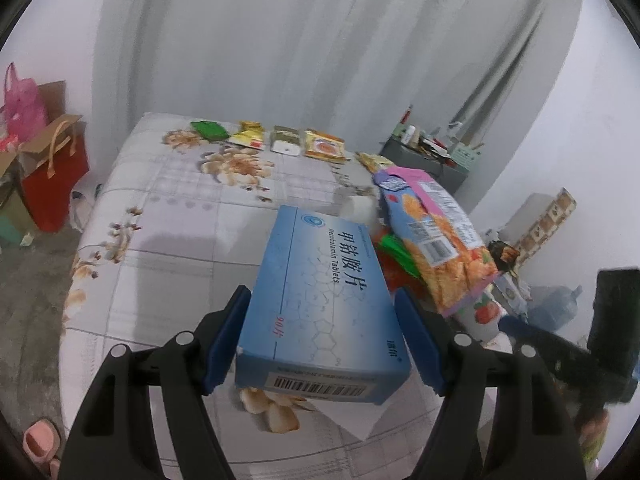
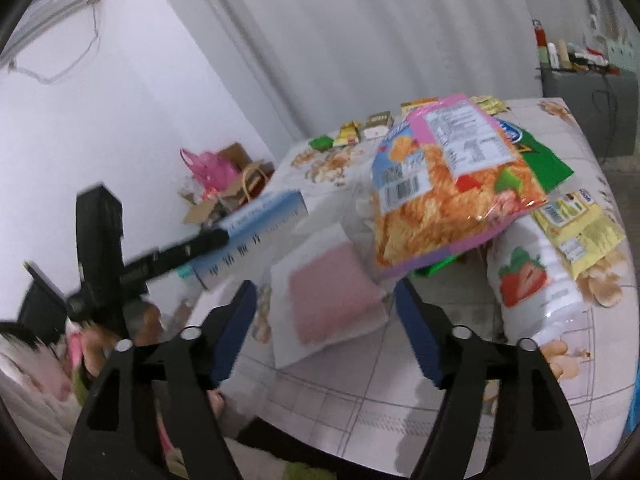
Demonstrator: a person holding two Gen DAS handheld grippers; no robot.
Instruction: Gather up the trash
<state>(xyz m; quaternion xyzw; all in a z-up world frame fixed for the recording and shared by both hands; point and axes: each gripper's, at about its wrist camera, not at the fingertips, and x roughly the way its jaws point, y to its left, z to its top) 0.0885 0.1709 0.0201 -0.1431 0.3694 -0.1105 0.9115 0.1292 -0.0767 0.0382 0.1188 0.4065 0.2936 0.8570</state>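
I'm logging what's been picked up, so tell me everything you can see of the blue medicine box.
The blue medicine box is a flat cardboard carton, pale-to-deep blue, printed with Chinese characters, "Tablets" and a faint molecule drawing, a barcode on its near end. It looks closed and undamaged. It sits tilted, lifted above the floral bedspread, clamped across its width between the left gripper and its blue pads.

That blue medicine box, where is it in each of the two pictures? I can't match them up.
Left wrist view: the blue medicine box fills the lower middle, held between the left gripper jaws, barcode end nearest the camera.
Right wrist view: the same box sits left of centre, seen edge-on and lifted above the bed.
Shared landmark: the orange-and-pink snack bag, to the right of the box in both.
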